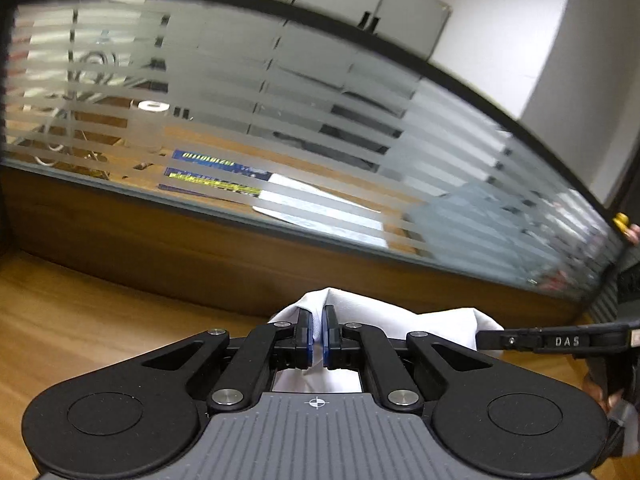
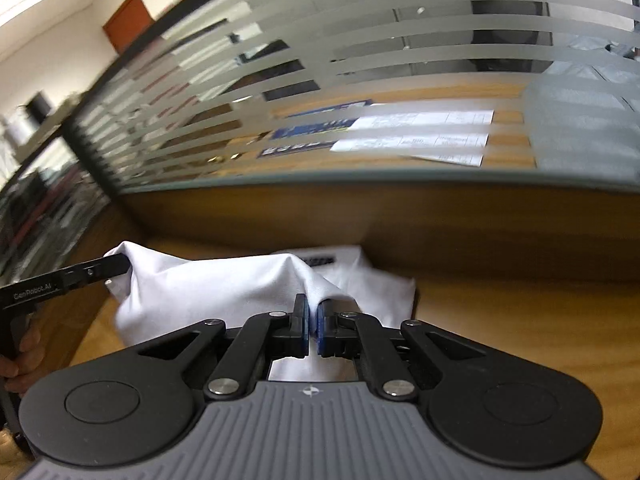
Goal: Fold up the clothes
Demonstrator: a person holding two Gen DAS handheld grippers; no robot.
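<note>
Two grippers hold one white garment, each pinching a raised fold of it above the wooden counter.

Left wrist view: the left gripper (image 1: 317, 330) fills the lower half of the frame and points downward toward the far edge of the counter (image 1: 80, 312). Its blue-padded jaws are closed on a peak of the white garment (image 1: 440, 326), which rises between the pads at lower centre and spreads toward the lower right. From the right edge the right gripper (image 1: 486, 339) reaches in level, its black finger lying against the cloth's right end. Part of the hand (image 1: 596, 390) that carries it shows at the lower right edge. A wooden partition wall topped by striped frosted glass (image 1: 280, 120) slants across the upper frame, so the view is tilted.

Right wrist view: the right gripper (image 2: 312, 328) sits at lower centre, also pitched down. Its jaws are clamped on a ridge of the white garment (image 2: 200, 292), which drapes to the left and lies partly on the counter (image 2: 520, 320) behind the pads. A dark printed patch shows on the cloth near the frame's centre. From the left edge the left gripper (image 2: 120, 264) comes in, its tip closed on the garment's upper left corner. Fingers of the person's hand (image 2: 24, 344) wrap its grip at the lower left edge. Cloth stretches between the two pinched points.
</note>
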